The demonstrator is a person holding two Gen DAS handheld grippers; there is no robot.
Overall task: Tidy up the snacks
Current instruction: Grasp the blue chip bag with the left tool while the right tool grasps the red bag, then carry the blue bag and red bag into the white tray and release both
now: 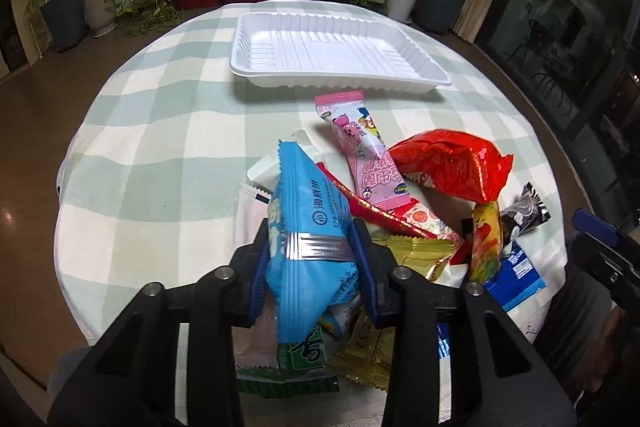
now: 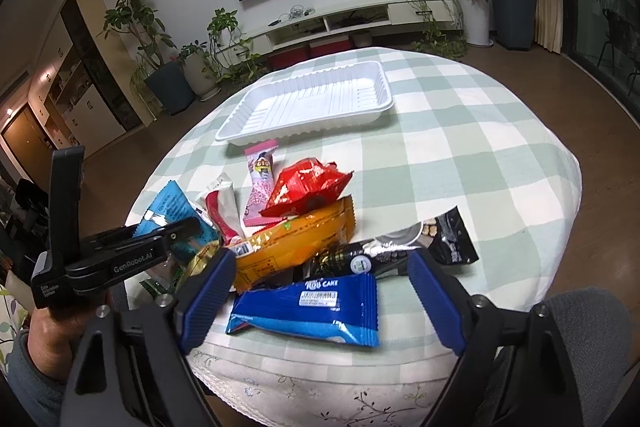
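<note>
A pile of snack packets lies on the checked tablecloth (image 1: 160, 147) near the front edge. My left gripper (image 1: 312, 239) is shut on a light blue packet (image 1: 308, 195), its pads pressing both sides near the silver band. In the right wrist view that packet (image 2: 172, 205) shows at the left, in the left gripper (image 2: 188, 231). My right gripper (image 2: 320, 263) stands open over a dark blue Roll Cake packet (image 2: 312, 307), not touching it. A white ribbed tray (image 1: 320, 47) (image 2: 308, 103) sits beyond the pile with nothing in it.
The pile holds a pink stick packet (image 1: 360, 147), a red bag (image 1: 448, 163), an orange packet (image 2: 296, 243), a black one (image 2: 440, 243), and yellow (image 1: 412, 251) and green (image 1: 304, 351) ones. A grey chair back (image 2: 580, 315) stands by the table's near edge.
</note>
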